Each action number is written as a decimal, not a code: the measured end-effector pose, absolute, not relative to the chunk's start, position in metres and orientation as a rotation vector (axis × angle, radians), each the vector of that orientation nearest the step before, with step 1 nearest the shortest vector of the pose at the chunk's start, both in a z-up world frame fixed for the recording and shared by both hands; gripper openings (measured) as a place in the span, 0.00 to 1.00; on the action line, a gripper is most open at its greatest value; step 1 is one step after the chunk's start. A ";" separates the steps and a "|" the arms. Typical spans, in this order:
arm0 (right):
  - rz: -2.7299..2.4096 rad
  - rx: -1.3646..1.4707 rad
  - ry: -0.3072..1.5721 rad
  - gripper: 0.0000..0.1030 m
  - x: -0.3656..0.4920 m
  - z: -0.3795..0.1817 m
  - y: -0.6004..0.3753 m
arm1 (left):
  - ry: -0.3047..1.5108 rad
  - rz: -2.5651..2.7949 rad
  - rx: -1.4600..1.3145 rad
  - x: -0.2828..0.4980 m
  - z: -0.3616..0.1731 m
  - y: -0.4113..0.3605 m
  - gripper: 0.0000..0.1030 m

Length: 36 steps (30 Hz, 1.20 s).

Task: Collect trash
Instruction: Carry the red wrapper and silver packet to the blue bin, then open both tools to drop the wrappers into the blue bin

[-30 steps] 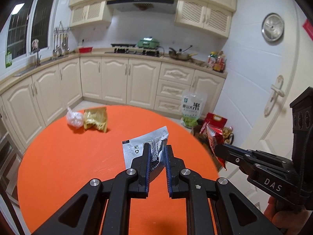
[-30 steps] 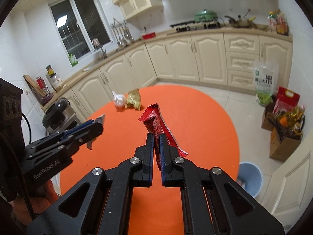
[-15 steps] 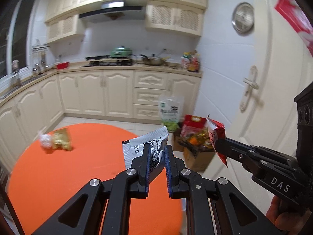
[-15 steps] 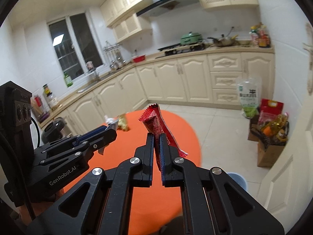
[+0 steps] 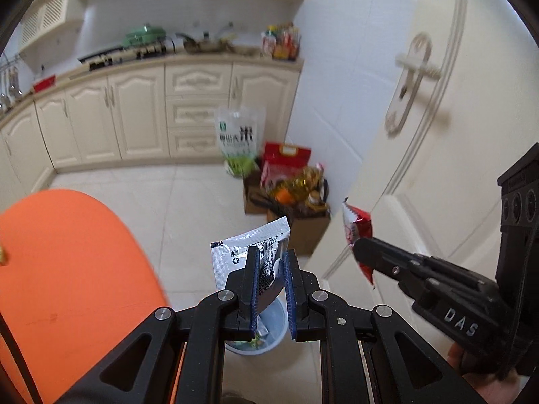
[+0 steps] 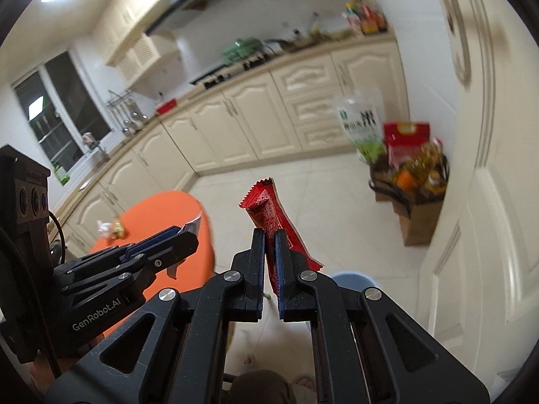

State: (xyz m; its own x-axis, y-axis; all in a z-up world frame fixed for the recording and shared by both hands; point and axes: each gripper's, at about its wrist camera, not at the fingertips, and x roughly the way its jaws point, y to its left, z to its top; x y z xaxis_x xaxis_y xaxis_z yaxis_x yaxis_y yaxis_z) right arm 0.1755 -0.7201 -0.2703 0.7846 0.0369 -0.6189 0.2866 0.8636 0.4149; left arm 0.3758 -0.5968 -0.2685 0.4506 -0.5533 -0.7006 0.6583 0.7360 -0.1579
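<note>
**Both grippers clamped on wrappers, over floor by bin**

Left gripper pinched tight on silver packet, held above the pale blue bin on the floor. Right gripper pinched tight on red wrapper, bin rim just past its fingers. A second ago both were over the orange table; now the table sits left, floor ahead. More trash left on the table's far side.
</note>
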 end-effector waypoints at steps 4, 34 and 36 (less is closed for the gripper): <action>-0.145 0.577 0.729 0.06 0.195 -0.314 -0.747 | 0.891 -0.739 0.178 0.412 -0.296 -0.636 0.09; -0.338 0.781 0.763 1.00 0.184 -0.370 -0.800 | 0.893 -0.573 0.231 0.438 -0.293 -0.680 0.99; -0.335 0.756 0.743 1.00 0.179 -0.350 -0.786 | 0.852 -0.562 0.229 0.424 -0.283 -0.664 0.99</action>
State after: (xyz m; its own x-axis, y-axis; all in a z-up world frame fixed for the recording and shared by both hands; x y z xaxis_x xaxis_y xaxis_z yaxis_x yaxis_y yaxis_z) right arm 0.1794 -0.7860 -0.3504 0.7006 -0.0171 -0.7133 0.5232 0.6921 0.4973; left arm 0.4241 -0.6642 -0.2835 0.5253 -0.3755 -0.7635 0.5537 0.8322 -0.0283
